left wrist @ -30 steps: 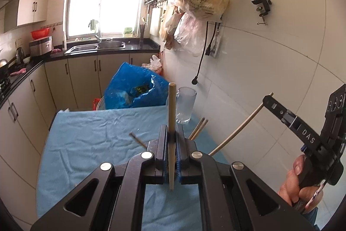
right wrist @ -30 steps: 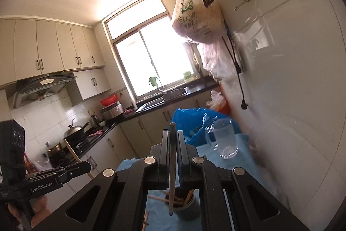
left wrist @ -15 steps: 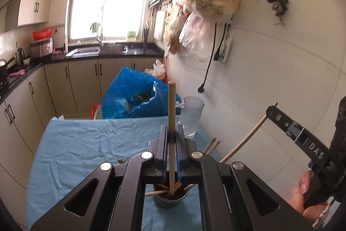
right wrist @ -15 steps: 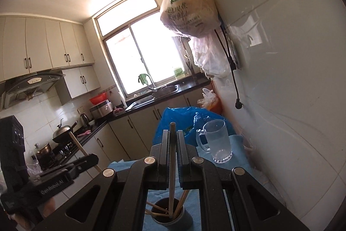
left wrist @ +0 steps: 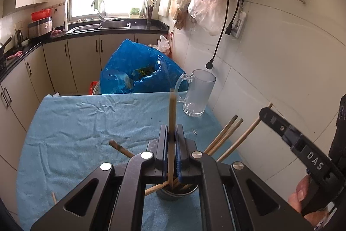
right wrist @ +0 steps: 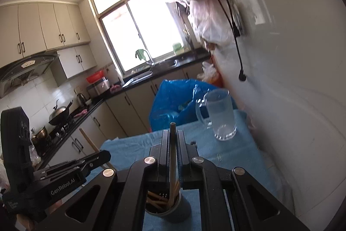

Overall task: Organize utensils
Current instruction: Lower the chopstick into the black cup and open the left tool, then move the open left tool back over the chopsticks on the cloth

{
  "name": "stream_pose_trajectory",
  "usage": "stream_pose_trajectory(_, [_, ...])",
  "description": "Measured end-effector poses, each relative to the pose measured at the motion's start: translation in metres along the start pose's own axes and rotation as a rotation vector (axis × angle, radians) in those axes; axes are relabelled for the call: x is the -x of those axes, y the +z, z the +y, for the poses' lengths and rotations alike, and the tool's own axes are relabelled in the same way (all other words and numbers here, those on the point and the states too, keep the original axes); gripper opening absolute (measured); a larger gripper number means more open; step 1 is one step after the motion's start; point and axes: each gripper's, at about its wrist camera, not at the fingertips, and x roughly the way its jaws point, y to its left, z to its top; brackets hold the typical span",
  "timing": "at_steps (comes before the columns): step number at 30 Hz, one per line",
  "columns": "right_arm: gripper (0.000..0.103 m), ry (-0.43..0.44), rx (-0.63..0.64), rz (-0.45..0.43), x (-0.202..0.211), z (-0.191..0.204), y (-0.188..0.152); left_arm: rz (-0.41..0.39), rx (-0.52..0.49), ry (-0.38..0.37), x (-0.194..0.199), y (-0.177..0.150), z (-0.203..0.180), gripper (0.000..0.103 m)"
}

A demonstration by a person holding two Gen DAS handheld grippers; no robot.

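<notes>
The left tongs (left wrist: 172, 157) sit low in the middle of the left wrist picture. They are clamped on one wooden chopstick (left wrist: 172, 122) that stands straight up. Its bottom end dips into a small grey cup (left wrist: 173, 194) just under the tongs. More chopsticks (left wrist: 225, 135) lean out of the cup toward the right side of the picture, and one pokes out to the left.

The right tongs (right wrist: 172, 157) are in the lower middle of the right wrist picture. They are closed on another chopstick (right wrist: 172, 148), also upright, with its low end inside the same cup (right wrist: 173, 209). The other tool shows at the lower left of that picture.

The cup stands on a desk covered with a blue cloth (left wrist: 86, 127). A clear glass mug (left wrist: 197, 93) stands at the far right corner of the cloth, close to the white tiled wall. Behind the desk is a blue plastic bag (left wrist: 134, 70). A single thin stick (left wrist: 53, 197) lies on the cloth at the lower left.
</notes>
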Motion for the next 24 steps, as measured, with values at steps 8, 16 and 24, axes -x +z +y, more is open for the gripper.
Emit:
stream_pose_trajectory(8, [0.02,0.006,-0.017,0.015,0.006,-0.005,-0.001,-0.02,0.015,-0.017,0.019,0.002,0.003,0.021])
stream_pose_trajectory(16, [0.074,-0.047,-0.023,-0.076,0.049,-0.003,0.006,-0.119,0.031,0.004,0.076,-0.001,0.008,0.06])
stream_pose_trajectory(24, [0.103,-0.174,0.004,-0.12,0.091,-0.002,-0.015,-0.174,0.051,0.126,0.137,-0.037,0.049,0.078])
